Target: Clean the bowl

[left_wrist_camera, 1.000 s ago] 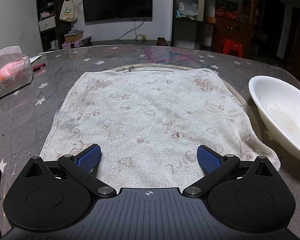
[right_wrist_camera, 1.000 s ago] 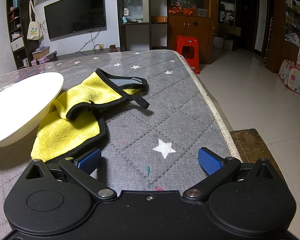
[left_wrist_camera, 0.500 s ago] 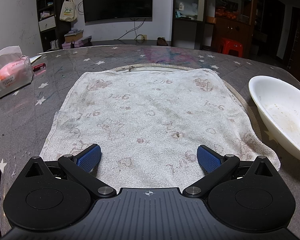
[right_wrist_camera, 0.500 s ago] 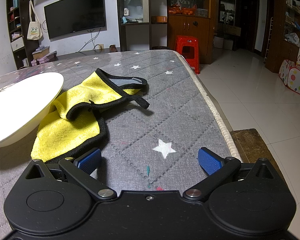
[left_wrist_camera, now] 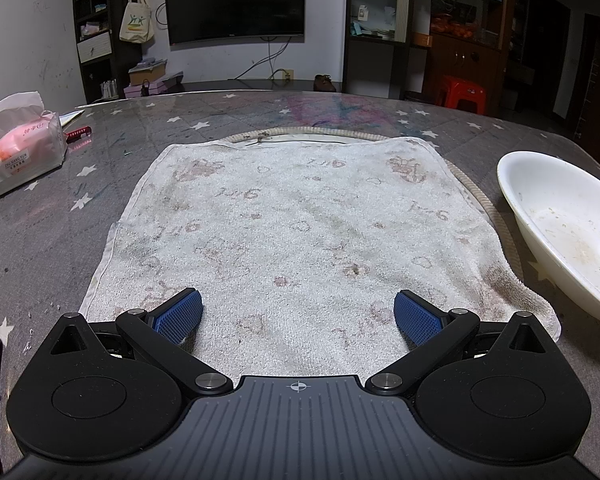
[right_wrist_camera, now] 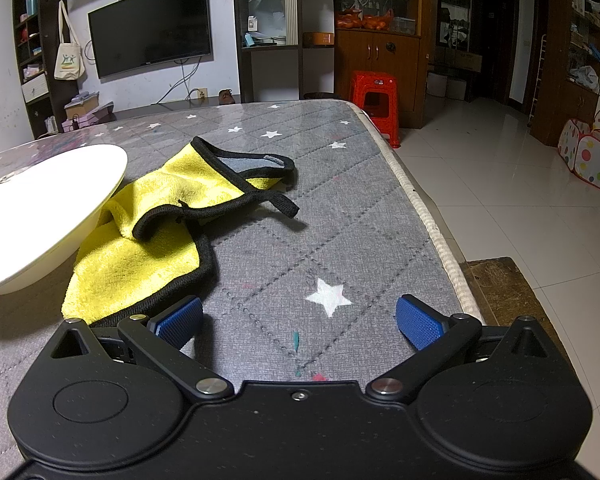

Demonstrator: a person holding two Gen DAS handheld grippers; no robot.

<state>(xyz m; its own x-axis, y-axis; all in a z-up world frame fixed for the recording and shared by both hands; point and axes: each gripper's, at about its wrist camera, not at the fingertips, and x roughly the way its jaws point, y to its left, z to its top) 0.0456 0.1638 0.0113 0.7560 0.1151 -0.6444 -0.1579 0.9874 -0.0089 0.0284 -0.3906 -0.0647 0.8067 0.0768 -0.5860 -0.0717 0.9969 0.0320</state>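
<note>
At lower centre of its view, the right gripper (right_wrist_camera: pixel 299 317) stands spread wide and empty; the yellow cloth (right_wrist_camera: pixel 148 240) begins just beyond its left fingertip, stretching toward upper centre. The white bowl (right_wrist_camera: pixel 40 204) lies at left, tipped on the cloth's edge. The left gripper (left_wrist_camera: pixel 298 312) (likewise spread, empty) hovers over a stained towel (left_wrist_camera: pixel 300 220), the bowl (left_wrist_camera: pixel 568 228) at far right, making the right gripper likely nearer the cloth.

A towel (left_wrist_camera: pixel 300 232) lies flat on the tabletop (left_wrist_camera: pixel 52 216) straight ahead of the left hand-held gripper (left_wrist_camera: pixel 298 316), with a bowl (left_wrist_camera: pixel 560 232) to its right and a tissue pack (left_wrist_camera: pixel 20 156) far to its left. Ahead-left of the right hand-held gripper (right_wrist_camera: pixel 299 318), a cloth (right_wrist_camera: pixel 148 240) lies partly under the bowl (right_wrist_camera: pixel 40 208); the tabletop's edge (right_wrist_camera: pixel 432 224) runs along the right.
</note>
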